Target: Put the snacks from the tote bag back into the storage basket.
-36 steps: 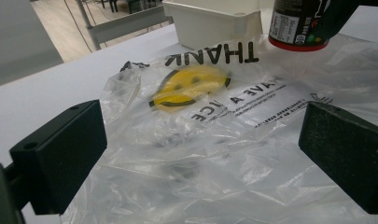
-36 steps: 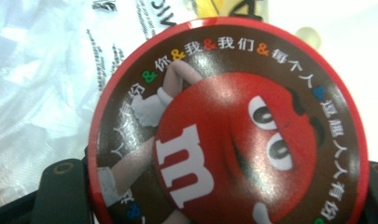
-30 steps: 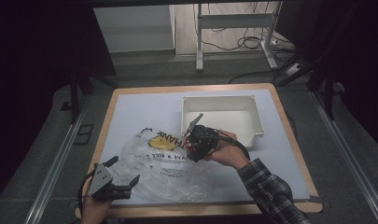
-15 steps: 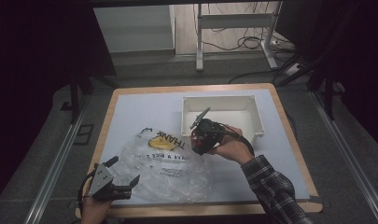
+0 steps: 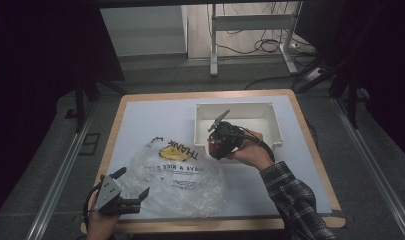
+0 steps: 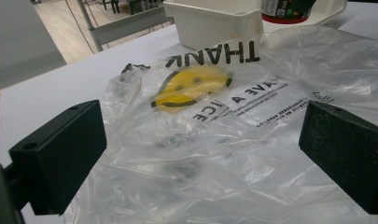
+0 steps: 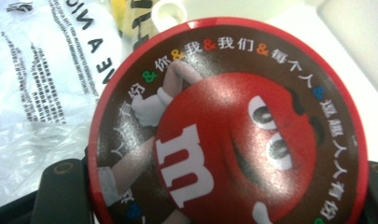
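Observation:
A round candy tub with a red-rimmed brown lid (image 7: 228, 126) sits between my right gripper's jaws, lid toward the camera. My right gripper (image 5: 217, 146) is shut on it and holds it above the table, at the front left corner of the white bin (image 5: 240, 107). The tub's red end (image 6: 284, 9) hangs beside that bin (image 6: 214, 23) in the left gripper view. A crumpled clear plastic bag (image 5: 180, 180) with a yellow smiley and black lettering lies on the white table top. My left gripper (image 5: 135, 184) rests at the bag's near left edge, open, its pads (image 6: 60, 154) wide apart around the bag (image 6: 214, 140) without pressing on it.
The white table top (image 5: 155, 115) has a wooden border and dark floor on all sides. The white bin stands at the back right, its inside looking bare. A metal desk frame and cables (image 5: 250, 40) lie beyond the table.
My right gripper has carried the tub a little away from me and to the right, from over the bag's edge to the bin's front left corner. The left gripper has stayed put.

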{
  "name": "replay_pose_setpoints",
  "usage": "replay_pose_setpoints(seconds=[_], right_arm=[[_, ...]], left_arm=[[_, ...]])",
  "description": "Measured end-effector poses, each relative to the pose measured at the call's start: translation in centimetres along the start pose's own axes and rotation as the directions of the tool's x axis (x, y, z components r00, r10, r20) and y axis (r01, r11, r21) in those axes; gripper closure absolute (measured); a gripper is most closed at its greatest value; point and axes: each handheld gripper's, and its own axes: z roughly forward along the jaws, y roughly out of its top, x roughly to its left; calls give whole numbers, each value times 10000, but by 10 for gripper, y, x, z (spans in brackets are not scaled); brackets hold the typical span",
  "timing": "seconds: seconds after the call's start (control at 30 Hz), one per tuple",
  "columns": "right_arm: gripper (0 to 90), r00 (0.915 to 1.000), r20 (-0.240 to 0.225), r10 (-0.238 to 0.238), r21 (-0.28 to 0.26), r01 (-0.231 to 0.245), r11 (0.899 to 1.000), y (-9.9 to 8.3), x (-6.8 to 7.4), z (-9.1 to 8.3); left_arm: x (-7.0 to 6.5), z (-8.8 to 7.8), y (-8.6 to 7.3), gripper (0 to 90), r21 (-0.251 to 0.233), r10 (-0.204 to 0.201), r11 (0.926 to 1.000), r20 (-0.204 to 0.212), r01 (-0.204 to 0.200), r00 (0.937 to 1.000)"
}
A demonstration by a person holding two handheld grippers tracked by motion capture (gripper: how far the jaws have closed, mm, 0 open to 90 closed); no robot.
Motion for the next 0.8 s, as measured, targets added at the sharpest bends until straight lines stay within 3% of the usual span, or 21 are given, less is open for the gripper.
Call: replay_pose_setpoints(seconds=[0.27,0.8], right_arm=[[257,9999,-31,136,-38,-136,9999,0,-10,7],[257,9994,220,279,-157,-275,9995,7,-30,17]], left_arm=[[2,-2,1,5,-260,-473,9985,259,480,9985],[0,-1,0,4,-120,-176,9998,91,177,9998]])
